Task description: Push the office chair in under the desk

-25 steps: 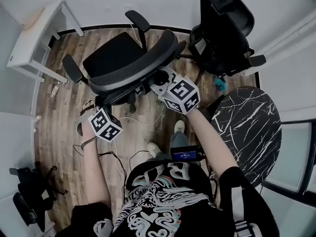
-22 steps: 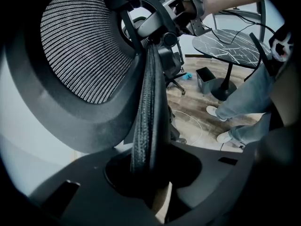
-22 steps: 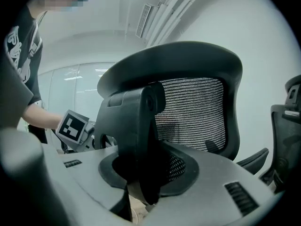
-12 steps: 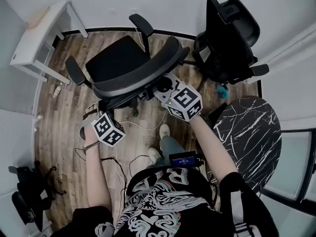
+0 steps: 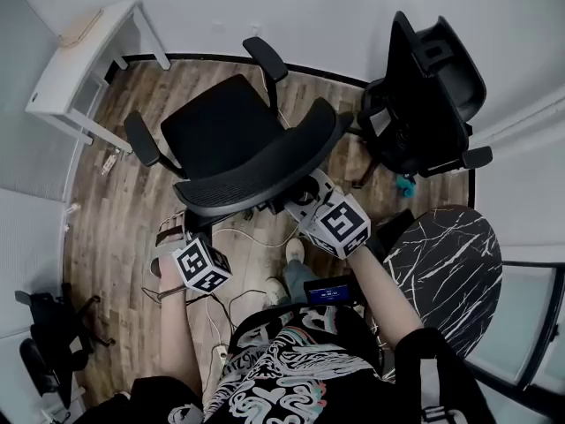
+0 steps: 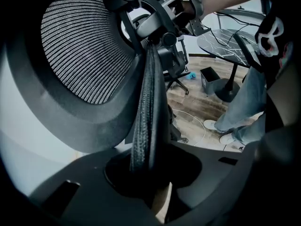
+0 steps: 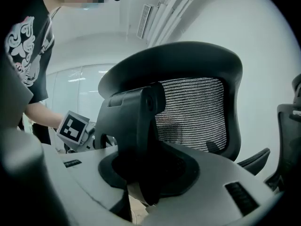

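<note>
**A:** so where's the office chair (image 5: 225, 135) sitting right now?

**B:** Middle of the wood floor (image 5: 110, 206), right in front of the person. The seat faces away from them, toward the far left, and the backrest (image 5: 265, 168) is on the near side. It's not under the desk (image 5: 79, 60). That white desk is off in the far left corner by the wall, well apart from the chair.

**A:** and the grippers, holding anything?

**B:** Yep, both are on the back of the chair. The left gripper (image 6: 148, 173) is clamped on the backrest's rim at its left end. From its own camera you can see the textured edge running straight down between the jaws. The right gripper (image 7: 141, 178) is closed around the thick black bracket behind the backrest. Its jaws stand fairly wide because that part is chunky. From the head camera it sits toward the right end of the backrest.

**A:** what else is around?

**B:** There's a second black chair (image 5: 433, 87) at the far right by the wall, and a round black marble-look table (image 5: 446, 263) at the near right. Some white cables (image 5: 256, 235) lie loose on the floor under the chair, near the person's shoes (image 5: 294, 253).
</note>
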